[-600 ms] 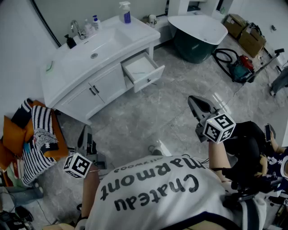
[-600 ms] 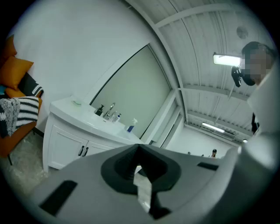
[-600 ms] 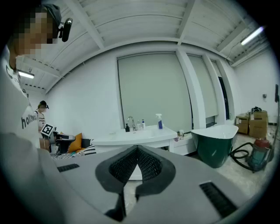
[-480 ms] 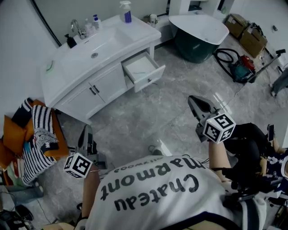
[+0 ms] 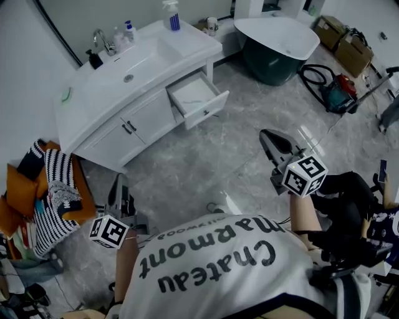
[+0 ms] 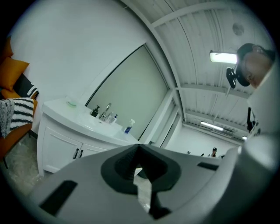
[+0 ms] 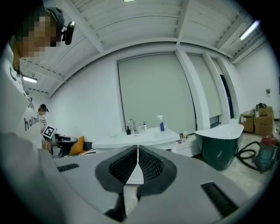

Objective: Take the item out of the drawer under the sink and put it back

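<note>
Facing open drawer [image 5: 198,99], well apart, ahead-left of right gripper [image 5: 267,137] (nearer than left gripper [image 5: 118,184]). Both closed, empty.

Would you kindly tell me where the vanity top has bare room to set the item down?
The countertop's right end, right of the basin and in front of the spray bottle, is bare. The left end holds a small green thing. It is crowded behind the basin, where bottles and a dispenser cluster round the faucet.

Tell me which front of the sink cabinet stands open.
The drawer at the right end, nearest the bathtub: it is pulled out, while the two doors to its left are shut.
</note>
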